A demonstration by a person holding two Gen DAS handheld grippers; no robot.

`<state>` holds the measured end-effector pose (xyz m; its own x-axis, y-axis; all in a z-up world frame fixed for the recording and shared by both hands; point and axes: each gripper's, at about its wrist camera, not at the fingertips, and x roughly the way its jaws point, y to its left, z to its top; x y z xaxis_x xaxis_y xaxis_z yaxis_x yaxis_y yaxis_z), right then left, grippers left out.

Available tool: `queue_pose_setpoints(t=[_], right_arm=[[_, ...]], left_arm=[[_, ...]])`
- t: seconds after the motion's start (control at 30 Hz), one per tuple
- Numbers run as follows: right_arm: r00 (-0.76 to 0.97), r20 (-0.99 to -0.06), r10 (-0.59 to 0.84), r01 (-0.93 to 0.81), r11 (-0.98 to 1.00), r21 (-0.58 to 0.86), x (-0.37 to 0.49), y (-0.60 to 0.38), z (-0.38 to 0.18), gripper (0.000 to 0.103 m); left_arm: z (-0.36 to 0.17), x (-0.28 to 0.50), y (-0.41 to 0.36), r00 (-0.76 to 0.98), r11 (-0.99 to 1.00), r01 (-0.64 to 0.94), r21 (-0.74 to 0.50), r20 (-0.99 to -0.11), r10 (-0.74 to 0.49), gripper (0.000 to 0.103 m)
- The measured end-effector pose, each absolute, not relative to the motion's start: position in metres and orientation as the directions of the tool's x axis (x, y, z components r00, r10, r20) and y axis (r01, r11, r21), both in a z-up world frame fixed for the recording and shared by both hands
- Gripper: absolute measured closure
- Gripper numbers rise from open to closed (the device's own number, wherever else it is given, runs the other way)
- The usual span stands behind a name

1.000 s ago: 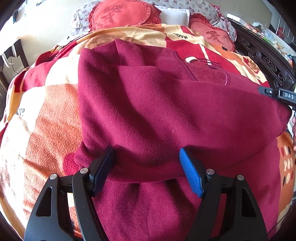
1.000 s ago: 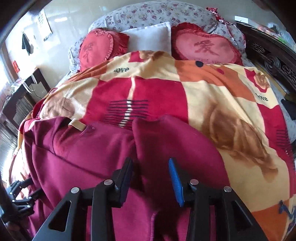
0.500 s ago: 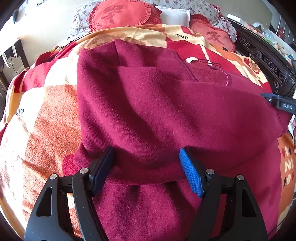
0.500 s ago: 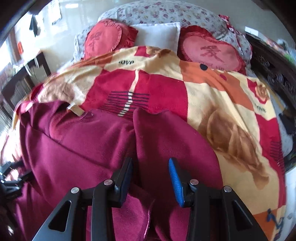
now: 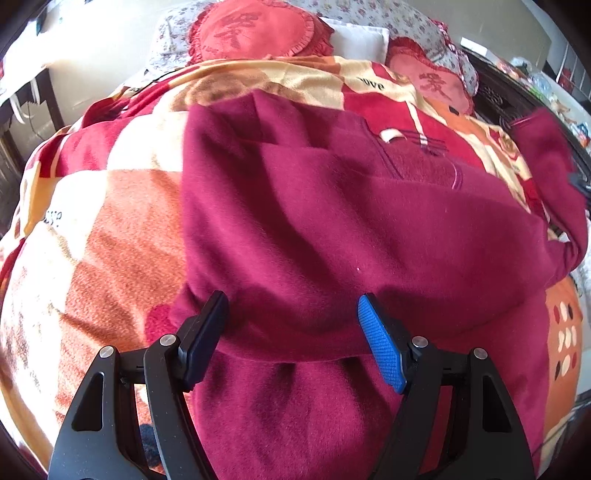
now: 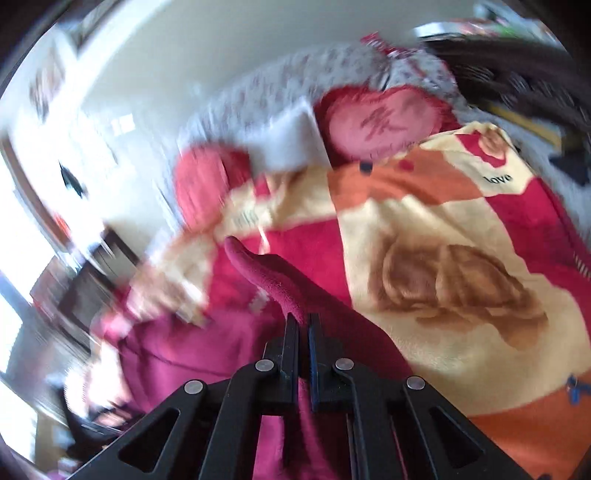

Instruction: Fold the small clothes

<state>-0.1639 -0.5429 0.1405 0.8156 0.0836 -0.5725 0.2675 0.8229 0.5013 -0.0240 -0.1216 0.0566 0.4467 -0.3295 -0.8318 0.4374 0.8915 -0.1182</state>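
The dark red fleece garment (image 5: 332, 229) lies spread over the middle of the bed, on a plush blanket patterned in red, orange and cream (image 5: 110, 229). I judge it soft and limp with a fair bit of bulk: the thick nap should give the pads good friction, so slipping worries me less than picking up several layers at once. It will drape and sag from wherever I hold it, and any unsupported part will trail over the blanket. A hem, cuff or corner looks the best place to take hold, since a pinch in the middle of a panel would only bunch it.

My right tool (image 6: 303, 321) has just been closing and now pinches a narrow ridge of the garment's edge (image 6: 258, 273) between its pads; the fabric rises out of the jaws as a raised flap above the blanket. That view is heavily blurred, so I cannot tell which part of the garment this is. In the left wrist view the same lifted portion shows at the far right (image 5: 546, 162).

My left tool (image 5: 295, 332) stands open over the near part of the garment, a folded edge lying between its black pad (image 5: 207, 325) and blue pad (image 5: 380, 343), neither visibly pressing on it.

Beyond lie two red heart-shaped cushions (image 5: 255, 33), a white pillow (image 5: 358, 37) and a floral pillow.
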Motion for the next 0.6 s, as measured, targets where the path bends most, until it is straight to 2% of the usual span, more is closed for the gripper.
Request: queue_pose_setpoints(t=[0.1,0.2,0.33,0.47,0.6], right_arm=[[0.889,-0.434,0.143,0.19,0.749,0.635,-0.194,-0.561,0.167,0.099],[0.927,-0.321,0.195,0.098,0.699,0.708,-0.207,-0.563,0.194,0.099],[0.921,-0.251,0.297,-0.036,0.708,0.706,-0.201,-0.537,0.231,0.099],[0.869,-0.235,0.436,-0.173,0.712,0.681,-0.176,-0.488,0.25,0.099],[0.757,-0.287,0.587,-0.289,0.695,0.659,-0.133,-0.422,0.248,0.099]], left_arm=[[0.067,-0.024,-0.116,0.46,0.894,0.428,-0.132,-0.82,-0.341,0.03],[0.083,-0.025,-0.109,0.486,0.895,0.423,-0.142,-0.798,-0.356,0.03],[0.105,-0.024,-0.094,0.516,0.899,0.405,-0.168,-0.77,-0.376,0.03],[0.122,-0.022,-0.075,0.555,0.907,0.383,-0.173,-0.742,-0.376,0.03],[0.134,-0.02,-0.049,0.589,0.919,0.35,-0.179,-0.721,-0.365,0.03]])
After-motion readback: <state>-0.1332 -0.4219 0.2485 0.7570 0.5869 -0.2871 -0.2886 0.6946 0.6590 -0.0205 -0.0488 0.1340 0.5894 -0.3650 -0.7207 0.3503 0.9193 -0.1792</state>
